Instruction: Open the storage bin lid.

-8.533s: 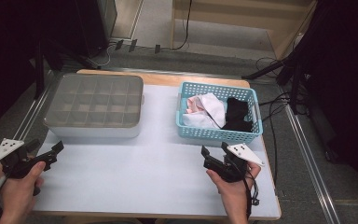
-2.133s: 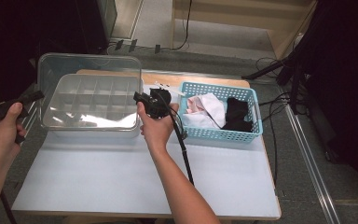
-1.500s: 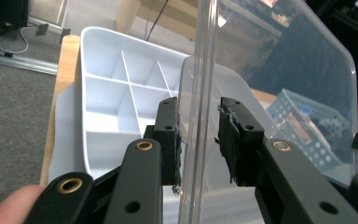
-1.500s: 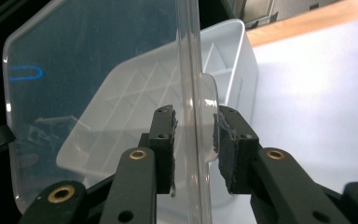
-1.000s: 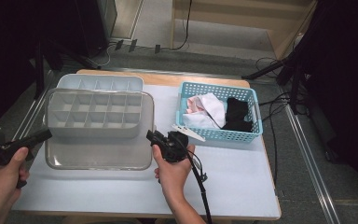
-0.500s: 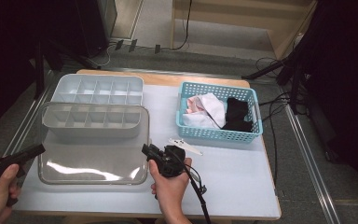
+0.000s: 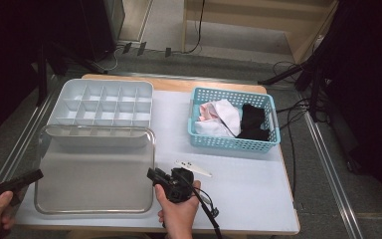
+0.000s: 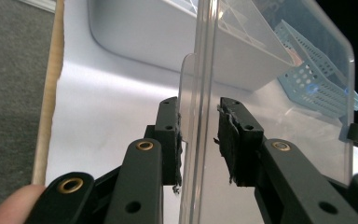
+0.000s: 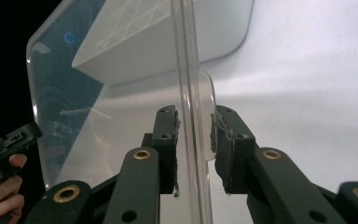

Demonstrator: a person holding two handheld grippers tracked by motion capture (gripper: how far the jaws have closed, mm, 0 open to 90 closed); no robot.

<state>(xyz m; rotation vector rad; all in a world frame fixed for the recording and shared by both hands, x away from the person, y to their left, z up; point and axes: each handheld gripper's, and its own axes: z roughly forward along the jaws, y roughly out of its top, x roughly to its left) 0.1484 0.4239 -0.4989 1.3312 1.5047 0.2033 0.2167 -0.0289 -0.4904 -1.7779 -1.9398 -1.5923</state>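
The clear lid (image 7: 95, 169), at lower left in the high view, is clamped by the left gripper (image 8: 199, 135) and right gripper (image 9: 195, 140) fingers at opposite edge tabs. Uneven lowering could let it slip onto the compartment tray (image 7: 102, 107).

— What's at the table's near-left corner?
— A clear lid (image 7: 94, 172), lying flat, its far edge against the divided box (image 7: 102, 107) — one gripper (image 7: 10, 186) at its left edge, the other gripper (image 7: 161, 179) at its right. The basket (image 7: 234, 142) sits toward the far-right.
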